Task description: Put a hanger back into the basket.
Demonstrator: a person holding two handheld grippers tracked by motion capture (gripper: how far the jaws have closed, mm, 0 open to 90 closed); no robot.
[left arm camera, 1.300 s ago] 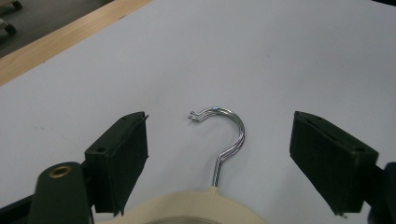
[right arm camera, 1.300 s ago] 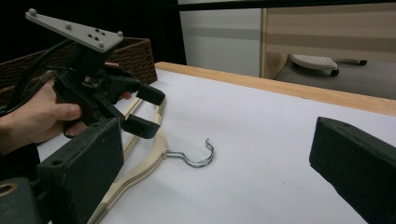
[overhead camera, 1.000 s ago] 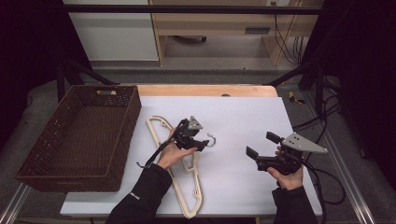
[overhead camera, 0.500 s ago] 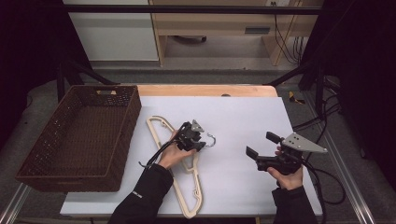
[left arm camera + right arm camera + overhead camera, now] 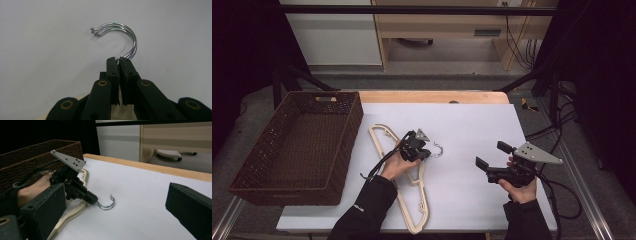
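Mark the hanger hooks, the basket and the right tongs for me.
hanger hooks (image 5: 130, 35): left gripper view, top of the metal curve.
basket (image 5: 354, 116): high view, right wall of the weave.
right tongs (image 5: 492, 156): high view, midway between the open tips.

I'm working at a lab-style recording bench: a white-topped table (image 5: 472, 125) framed by metal rails (image 5: 584, 195), dark curtains (image 5: 242, 45) at both sides, loose cables (image 5: 517, 37) hanging behind, plain cabinets (image 5: 332, 35) and a wooden desk (image 5: 452, 25) beyond, and grey floor.
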